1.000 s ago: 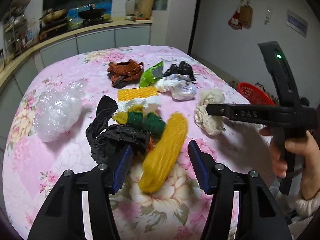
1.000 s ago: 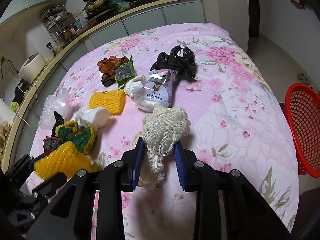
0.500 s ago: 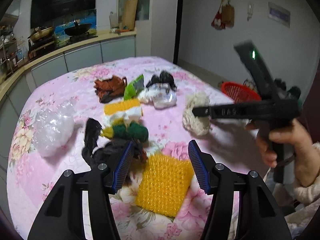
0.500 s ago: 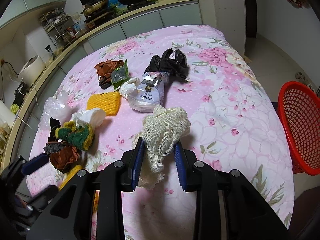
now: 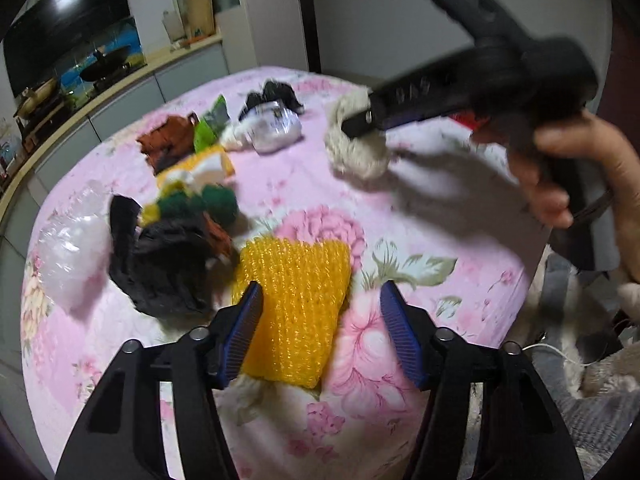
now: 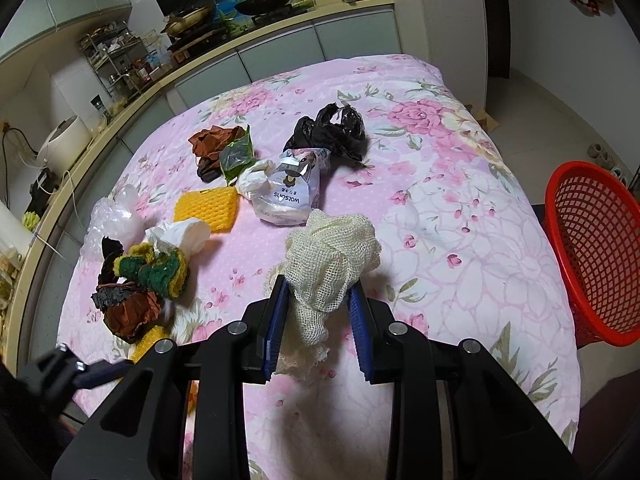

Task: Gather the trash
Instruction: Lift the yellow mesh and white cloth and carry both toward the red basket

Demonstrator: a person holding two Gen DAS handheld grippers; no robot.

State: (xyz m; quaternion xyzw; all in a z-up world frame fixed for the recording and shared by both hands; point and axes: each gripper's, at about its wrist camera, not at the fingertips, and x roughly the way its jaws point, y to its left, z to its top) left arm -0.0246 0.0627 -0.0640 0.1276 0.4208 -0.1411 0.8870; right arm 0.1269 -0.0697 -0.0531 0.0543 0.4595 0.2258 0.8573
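The left gripper (image 5: 320, 336) has dropped closer over the flat yellow foam-net sleeve (image 5: 294, 308); half a second back it sat further ahead. Its half-wide jaws are closing with the sleeve between them, the pads not yet pressing. That pickup looks near. The right gripper (image 6: 318, 324) is clamped narrowly on the cream mesh cloth wad (image 6: 330, 260), raised off the pink floral tabletop (image 6: 460, 240). Crumpled black and brown bags (image 5: 168, 264) lie just beside the sleeve and could snag. The red plastic basket (image 6: 596, 256) stands off the far edge.
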